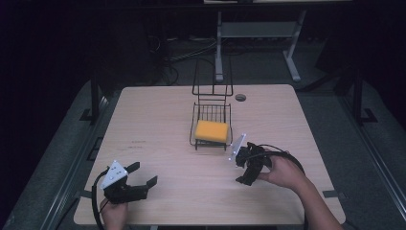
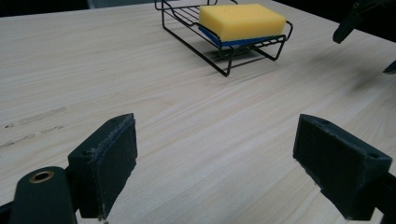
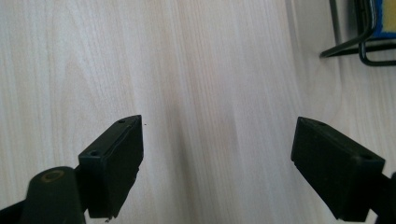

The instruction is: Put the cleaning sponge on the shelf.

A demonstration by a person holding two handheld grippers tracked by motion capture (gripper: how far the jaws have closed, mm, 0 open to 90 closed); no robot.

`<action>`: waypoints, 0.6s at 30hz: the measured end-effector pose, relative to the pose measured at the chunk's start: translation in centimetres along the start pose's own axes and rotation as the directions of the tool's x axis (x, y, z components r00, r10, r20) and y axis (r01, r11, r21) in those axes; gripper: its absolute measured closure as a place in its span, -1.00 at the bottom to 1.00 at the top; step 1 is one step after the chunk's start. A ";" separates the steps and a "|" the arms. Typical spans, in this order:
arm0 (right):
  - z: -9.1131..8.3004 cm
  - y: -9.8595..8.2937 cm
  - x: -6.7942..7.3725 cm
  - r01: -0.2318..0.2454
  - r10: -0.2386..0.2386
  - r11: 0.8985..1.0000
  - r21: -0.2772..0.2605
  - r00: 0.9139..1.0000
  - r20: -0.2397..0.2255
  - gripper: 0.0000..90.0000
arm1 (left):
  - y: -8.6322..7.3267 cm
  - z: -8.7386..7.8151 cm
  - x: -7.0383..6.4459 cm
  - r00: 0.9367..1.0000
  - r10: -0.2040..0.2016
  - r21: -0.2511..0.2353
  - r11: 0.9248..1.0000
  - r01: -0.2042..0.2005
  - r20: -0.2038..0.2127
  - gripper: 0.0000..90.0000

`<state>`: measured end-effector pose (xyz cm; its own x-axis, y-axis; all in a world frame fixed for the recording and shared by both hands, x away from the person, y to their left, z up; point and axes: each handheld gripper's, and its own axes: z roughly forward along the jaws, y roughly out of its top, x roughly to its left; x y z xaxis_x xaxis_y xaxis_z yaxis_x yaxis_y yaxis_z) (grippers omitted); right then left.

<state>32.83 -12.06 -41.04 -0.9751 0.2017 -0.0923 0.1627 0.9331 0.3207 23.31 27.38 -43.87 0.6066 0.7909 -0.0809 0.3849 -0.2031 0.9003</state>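
A yellow sponge with a blue underside lies in a small black wire rack at the middle of the wooden table. In the left gripper view the sponge and rack sit far ahead. My left gripper rests low near the front left edge, open, with bare wood between its jaws. To the right of the rack's front, my right gripper is open, tilted down over bare table. A corner of the rack and the sponge's blue layer show at the upper right of the right gripper view.
A taller black wire frame stands just behind the rack. A round cable hole lies near the table's far edge. Faint dark marks show on the wood. The other gripper's jaw tip appears in the left gripper view.
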 end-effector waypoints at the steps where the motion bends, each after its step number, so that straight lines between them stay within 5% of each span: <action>1: -0.1 -0.1 0.1 -0.011 0.011 1.000 0.007 1.000 0.000 -0.63 | 0.0 0.0 0.0 1.000 0.000 0.000 1.000 0.000 0.001 -0.71; 18: -0.3 -2.4 0.6 -0.053 0.053 0.999 -0.007 0.999 0.007 -0.63 | 0.0 0.1 -0.1 1.000 0.007 0.005 1.000 -0.007 0.003 -0.71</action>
<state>31.80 -14.24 -41.58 -0.9640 0.2530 -0.0813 0.2132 0.9189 0.3319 23.34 27.25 -43.87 0.6114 0.7877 -0.0755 0.3838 -0.2117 0.8988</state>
